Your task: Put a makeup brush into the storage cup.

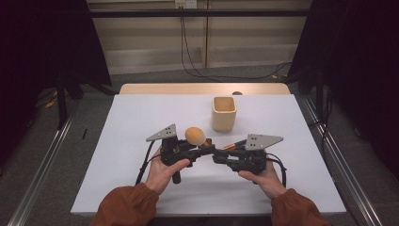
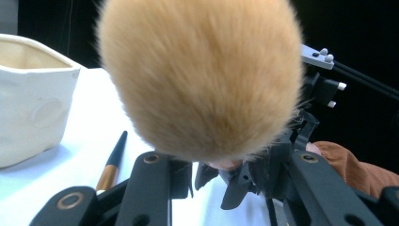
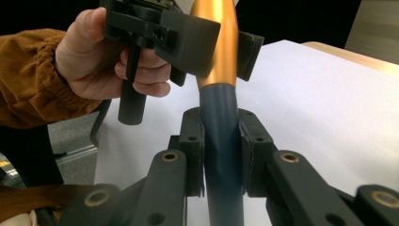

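**Both tongs clamped on one makeup brush**

Right gripper [image 3: 221,155] first: from its own view I see its two black jaws pressed flat against the dark lower handle of the brush [image 3: 220,94], one pad on each side, with no gap showing. Left gripper [image 3: 207,42] sits just beyond it along the same handle, and I read its jaws as closed on the gold-coloured section, which runs straight between them. So I have the brush pinched at two places, the grips near each other but not touching.

From the high view, the left gripper [image 1: 203,147] and right gripper [image 1: 221,155] point toward each other over the white table [image 1: 117,188], and the brush [image 1: 195,136] bridges them, its fluffy tan head rising just past the left jaws and its thin tail end poking out beyond the right ones.

From the left gripper view, the tan bristles [image 2: 202,75] loom right above that gripper's jaws, too close to be sharp. Off to one side of those jaws stands a cream cup [image 2: 33,103], apart from the brush, and a second slim black-and-gold stick [image 2: 113,160] lies on the table between the cup and the jaws.
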The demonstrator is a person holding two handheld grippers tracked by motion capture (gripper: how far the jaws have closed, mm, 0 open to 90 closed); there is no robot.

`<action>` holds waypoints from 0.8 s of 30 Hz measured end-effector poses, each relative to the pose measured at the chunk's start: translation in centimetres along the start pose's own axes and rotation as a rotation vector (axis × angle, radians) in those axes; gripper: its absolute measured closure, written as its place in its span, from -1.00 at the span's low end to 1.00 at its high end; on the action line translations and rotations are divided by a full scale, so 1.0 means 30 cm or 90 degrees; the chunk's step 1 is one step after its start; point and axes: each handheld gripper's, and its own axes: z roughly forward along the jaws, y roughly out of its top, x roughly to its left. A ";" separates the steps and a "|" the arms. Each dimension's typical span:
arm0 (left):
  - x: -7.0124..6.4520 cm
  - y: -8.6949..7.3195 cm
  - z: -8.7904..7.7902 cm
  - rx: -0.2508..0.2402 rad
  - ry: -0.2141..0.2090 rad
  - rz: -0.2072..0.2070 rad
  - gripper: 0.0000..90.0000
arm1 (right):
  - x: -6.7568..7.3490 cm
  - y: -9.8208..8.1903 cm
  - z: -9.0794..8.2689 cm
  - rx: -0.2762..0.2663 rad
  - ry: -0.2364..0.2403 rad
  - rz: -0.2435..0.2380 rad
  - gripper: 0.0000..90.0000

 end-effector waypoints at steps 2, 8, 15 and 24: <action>-0.001 0.002 -0.001 0.005 -0.001 -0.003 0.43 | -0.002 -0.002 0.002 0.002 0.003 0.004 0.67; -0.010 0.010 -0.002 0.014 0.001 0.013 0.44 | -0.001 -0.001 0.006 0.003 0.005 0.006 0.65; -0.010 0.017 -0.009 0.022 0.012 0.019 0.45 | 0.005 -0.002 0.016 0.012 0.001 0.009 0.46; -0.011 0.035 -0.026 0.022 0.019 0.027 0.46 | 0.007 -0.004 0.017 0.019 -0.005 0.017 0.10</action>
